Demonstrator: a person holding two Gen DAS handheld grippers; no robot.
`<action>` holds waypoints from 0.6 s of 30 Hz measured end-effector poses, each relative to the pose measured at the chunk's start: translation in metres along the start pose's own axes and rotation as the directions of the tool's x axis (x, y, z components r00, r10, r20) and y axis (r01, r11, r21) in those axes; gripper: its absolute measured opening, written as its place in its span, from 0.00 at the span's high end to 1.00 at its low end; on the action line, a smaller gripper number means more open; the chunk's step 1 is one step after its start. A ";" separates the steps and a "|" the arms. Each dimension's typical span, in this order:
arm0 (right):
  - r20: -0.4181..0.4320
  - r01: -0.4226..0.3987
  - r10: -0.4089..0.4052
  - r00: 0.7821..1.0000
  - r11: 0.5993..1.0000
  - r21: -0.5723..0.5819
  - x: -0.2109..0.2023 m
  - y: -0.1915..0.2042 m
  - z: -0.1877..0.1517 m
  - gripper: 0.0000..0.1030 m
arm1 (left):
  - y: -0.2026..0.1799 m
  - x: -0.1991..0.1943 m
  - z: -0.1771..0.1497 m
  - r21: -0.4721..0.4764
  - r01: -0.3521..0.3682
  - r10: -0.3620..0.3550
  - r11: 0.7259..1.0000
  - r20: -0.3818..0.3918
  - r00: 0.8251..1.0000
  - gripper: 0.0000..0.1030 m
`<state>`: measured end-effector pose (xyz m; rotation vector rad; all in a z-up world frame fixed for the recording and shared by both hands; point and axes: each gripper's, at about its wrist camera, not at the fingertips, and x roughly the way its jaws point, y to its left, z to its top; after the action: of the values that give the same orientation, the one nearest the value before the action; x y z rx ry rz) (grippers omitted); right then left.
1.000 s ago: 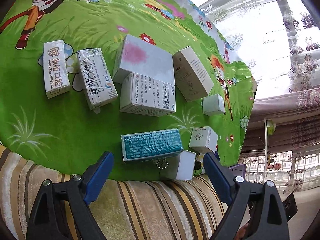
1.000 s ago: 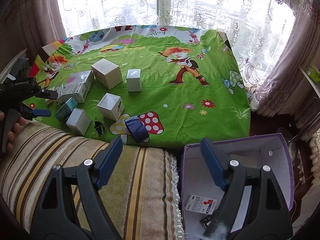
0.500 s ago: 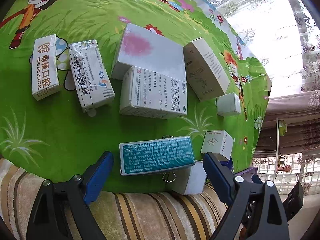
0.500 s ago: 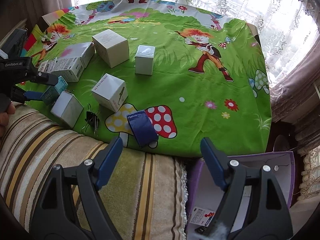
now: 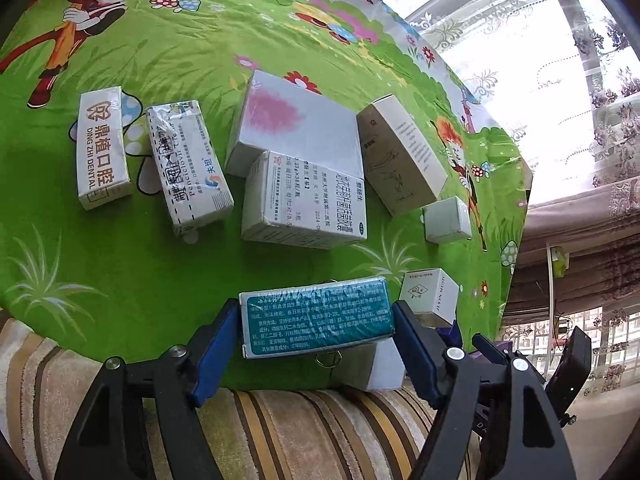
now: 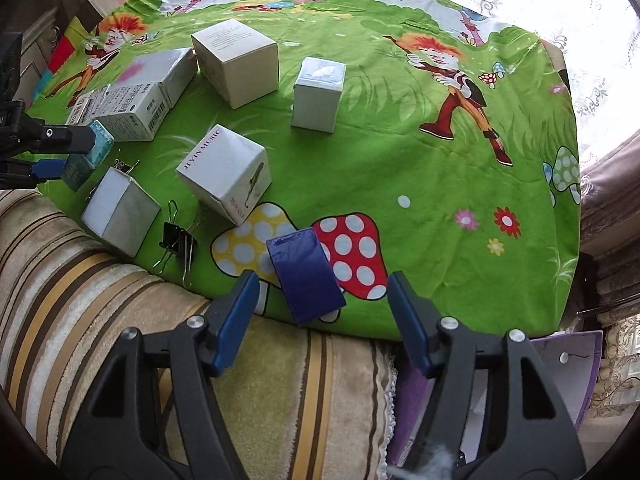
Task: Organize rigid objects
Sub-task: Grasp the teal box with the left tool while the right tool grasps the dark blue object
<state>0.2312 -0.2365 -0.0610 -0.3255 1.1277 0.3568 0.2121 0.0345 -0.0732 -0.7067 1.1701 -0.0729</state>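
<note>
My left gripper [image 5: 316, 320] has its blue pads against both ends of a teal medicine box [image 5: 316, 322], which also shows in the right wrist view [image 6: 86, 152]. My right gripper [image 6: 320, 304] is open, its jaws on either side of a dark blue box [image 6: 304, 276] at the cloth's near edge. Several white boxes lie on the green cartoon cloth [image 6: 400, 160]: a JIYIN MUSIC cube [image 6: 224, 172], a silver cube [image 6: 120, 216], and a large medicine box [image 5: 304, 204].
Black binder clips [image 6: 178, 240] lie beside the silver cube. A striped plush cushion [image 6: 120, 340] borders the cloth's near edge. A purple bin [image 6: 560, 380] sits low on the right. Curtains and a window stand behind the table.
My left gripper moved forward and its pads closed onto the ends of the teal box. My right gripper moved forward from over the purple bin to straddle the dark blue box.
</note>
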 end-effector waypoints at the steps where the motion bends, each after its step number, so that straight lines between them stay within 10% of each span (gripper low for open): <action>1: -0.006 -0.007 0.007 1.000 1.000 0.006 0.003 -0.001 0.001 0.36 | 0.001 -0.003 -0.001 -0.003 0.008 -0.008 1.000 0.009 1.000 0.27; 10: -0.049 -0.073 0.072 0.996 0.997 -0.002 0.019 0.002 0.006 0.69 | -0.006 -0.021 -0.008 0.023 0.022 -0.024 0.999 0.084 0.996 0.27; 18: 0.013 -0.082 0.082 0.997 0.996 0.032 0.004 -0.003 -0.002 0.70 | -0.017 -0.035 -0.019 0.041 0.065 -0.070 0.997 0.116 0.991 0.27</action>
<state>0.2322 -0.2398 -0.0651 -0.2486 1.1361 0.4120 0.1860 0.0263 -0.0396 -0.7081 1.0301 -0.1083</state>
